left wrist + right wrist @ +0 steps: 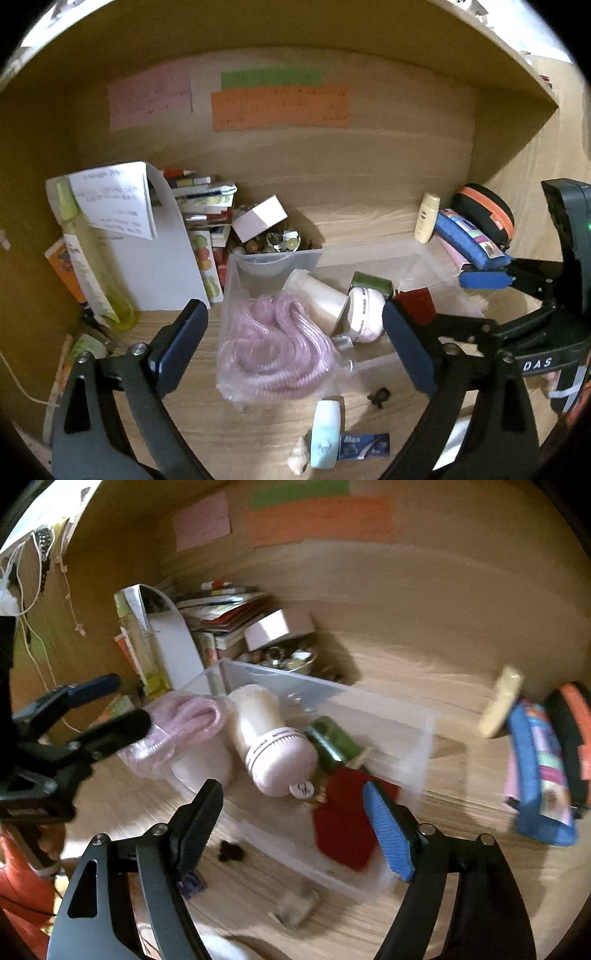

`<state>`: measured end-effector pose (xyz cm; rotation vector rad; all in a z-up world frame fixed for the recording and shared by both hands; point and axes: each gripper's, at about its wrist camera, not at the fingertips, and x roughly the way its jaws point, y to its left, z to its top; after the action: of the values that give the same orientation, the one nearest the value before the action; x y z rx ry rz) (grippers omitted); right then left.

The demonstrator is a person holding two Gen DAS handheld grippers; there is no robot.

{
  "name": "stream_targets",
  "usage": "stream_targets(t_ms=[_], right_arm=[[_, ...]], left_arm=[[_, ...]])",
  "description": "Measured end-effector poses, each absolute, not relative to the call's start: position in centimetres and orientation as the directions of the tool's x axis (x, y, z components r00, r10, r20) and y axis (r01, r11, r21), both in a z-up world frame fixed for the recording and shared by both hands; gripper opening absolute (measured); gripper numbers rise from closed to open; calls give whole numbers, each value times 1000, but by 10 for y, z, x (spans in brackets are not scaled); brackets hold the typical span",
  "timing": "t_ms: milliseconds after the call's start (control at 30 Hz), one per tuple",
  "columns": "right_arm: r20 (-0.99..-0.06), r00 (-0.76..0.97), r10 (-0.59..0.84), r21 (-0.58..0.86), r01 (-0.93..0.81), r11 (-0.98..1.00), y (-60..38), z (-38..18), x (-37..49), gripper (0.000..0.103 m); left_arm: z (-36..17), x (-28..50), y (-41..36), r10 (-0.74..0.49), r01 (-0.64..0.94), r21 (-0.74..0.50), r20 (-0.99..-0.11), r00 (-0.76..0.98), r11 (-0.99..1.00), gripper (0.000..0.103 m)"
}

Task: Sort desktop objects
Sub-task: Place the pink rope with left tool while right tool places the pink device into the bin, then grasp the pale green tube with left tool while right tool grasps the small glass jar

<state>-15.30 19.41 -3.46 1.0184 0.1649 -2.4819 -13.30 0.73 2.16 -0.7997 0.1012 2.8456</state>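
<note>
Clutter fills the clear plastic bin (369, 254) at the middle of the desk (207, 417): a bagged coil of pink hose (277, 354) at its left end, a pale pink device (364, 314) beside it, a dark green jar (371, 286) behind, and a red pouch (347, 827) at the right. I hold my left gripper (295, 350) over the hose with its jaws wide apart and nothing between them; my right gripper (291, 830) is likewise spread and empty above the red pouch. To do this step well, I would pick one loose item at a time, closing on a firm part, not on slack bag film. Near the desk's front edge the left camera shows a mint tube (325, 435) and a blue packet (365, 446) lying outside the bin; the right view is motion-blurred there, so I can only guess at them. The right camera instead shows the blue pencil case (539, 775) toward the desk's right edge more fully.
</note>
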Motion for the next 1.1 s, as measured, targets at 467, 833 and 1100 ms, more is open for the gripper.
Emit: stream_targets(t_ms=[467, 833, 1100], right_arm=[[-712, -667, -221, -79, 389, -918, 220, -49, -110, 76], [-800, -558, -221, -48, 427, -903, 212, -104, -112, 76], [-827, -494, -269, 21, 451, -892, 203, -116, -122, 66]], left_arm=[[-2, -114, -27, 181, -167, -81, -626, -759, -983, 100], [-62, -120, -6, 208, -252, -59, -755, -621, -966, 98], [-72, -133, 13, 215, -293, -45, -785, -581, -955, 67]])
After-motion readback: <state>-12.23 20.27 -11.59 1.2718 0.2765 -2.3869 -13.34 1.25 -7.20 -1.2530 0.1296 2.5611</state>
